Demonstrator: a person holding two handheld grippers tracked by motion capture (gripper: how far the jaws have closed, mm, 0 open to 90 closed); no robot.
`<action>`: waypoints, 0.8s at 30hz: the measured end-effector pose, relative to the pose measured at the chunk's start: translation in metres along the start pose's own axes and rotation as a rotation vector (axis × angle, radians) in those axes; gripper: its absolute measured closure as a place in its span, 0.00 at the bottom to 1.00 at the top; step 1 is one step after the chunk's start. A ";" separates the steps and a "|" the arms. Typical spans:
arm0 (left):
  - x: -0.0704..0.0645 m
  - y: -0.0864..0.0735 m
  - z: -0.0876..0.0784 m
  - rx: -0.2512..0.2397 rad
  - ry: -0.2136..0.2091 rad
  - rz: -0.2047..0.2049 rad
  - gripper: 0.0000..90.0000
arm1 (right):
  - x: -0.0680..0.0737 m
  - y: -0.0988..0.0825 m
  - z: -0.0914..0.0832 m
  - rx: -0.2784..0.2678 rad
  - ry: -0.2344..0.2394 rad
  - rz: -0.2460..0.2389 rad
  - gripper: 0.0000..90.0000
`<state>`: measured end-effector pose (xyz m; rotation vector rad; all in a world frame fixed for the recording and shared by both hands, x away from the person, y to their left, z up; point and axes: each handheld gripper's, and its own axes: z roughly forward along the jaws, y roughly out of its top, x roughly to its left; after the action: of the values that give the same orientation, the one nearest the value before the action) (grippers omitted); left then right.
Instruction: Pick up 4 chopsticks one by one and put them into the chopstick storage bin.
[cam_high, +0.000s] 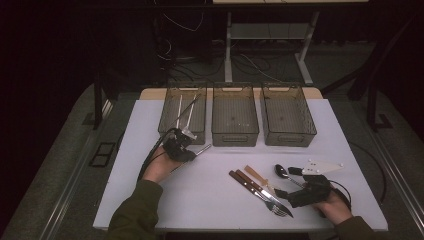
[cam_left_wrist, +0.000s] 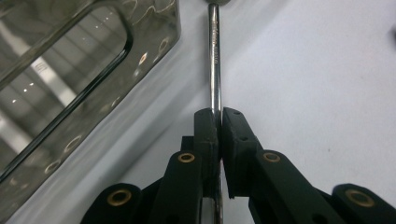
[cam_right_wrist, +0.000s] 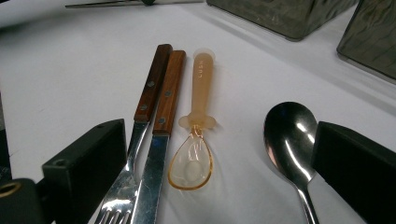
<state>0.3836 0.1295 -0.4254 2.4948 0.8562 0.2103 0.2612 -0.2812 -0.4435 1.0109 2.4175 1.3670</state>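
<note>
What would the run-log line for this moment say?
left gripper: shut on metal utensil handle, beside left bin | right gripper: open, over cutlery row | metal spoon: on table

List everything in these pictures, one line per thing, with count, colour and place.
Clear smoky plastic bins: three, grey-brown, in a row at the table's far edge; the left one holds thin metal utensils.
White table: one, under everything.
Wooden-handled fork: one, brown and steel, near the right gripper.
Wooden-handled knife: one, brown and steel, right beside the fork.
Translucent small plastic spoon: one, amber, beside the knife.
Steel spoon: one, silver, rightmost of the cutlery.
Slim steel utensil handle: one, silver, by the left bin.
Left gripper: black, jaws shut on the handle.
Right gripper: black, jaws open over the cutlery.
</note>
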 end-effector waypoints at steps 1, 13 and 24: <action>0.000 -0.001 -0.002 -0.013 -0.007 -0.009 0.94 | 0.000 0.000 0.000 0.000 0.000 0.000 0.04; -0.002 -0.005 -0.037 -0.178 -0.031 -0.042 0.94 | 0.000 0.000 0.000 0.001 0.000 -0.001 0.04; -0.002 -0.006 -0.074 -0.389 -0.076 -0.074 0.94 | 0.001 0.000 0.000 0.005 0.003 0.006 0.04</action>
<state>0.3568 0.1616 -0.3646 2.0929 0.7901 0.2309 0.2609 -0.2806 -0.4434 1.0184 2.4238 1.3658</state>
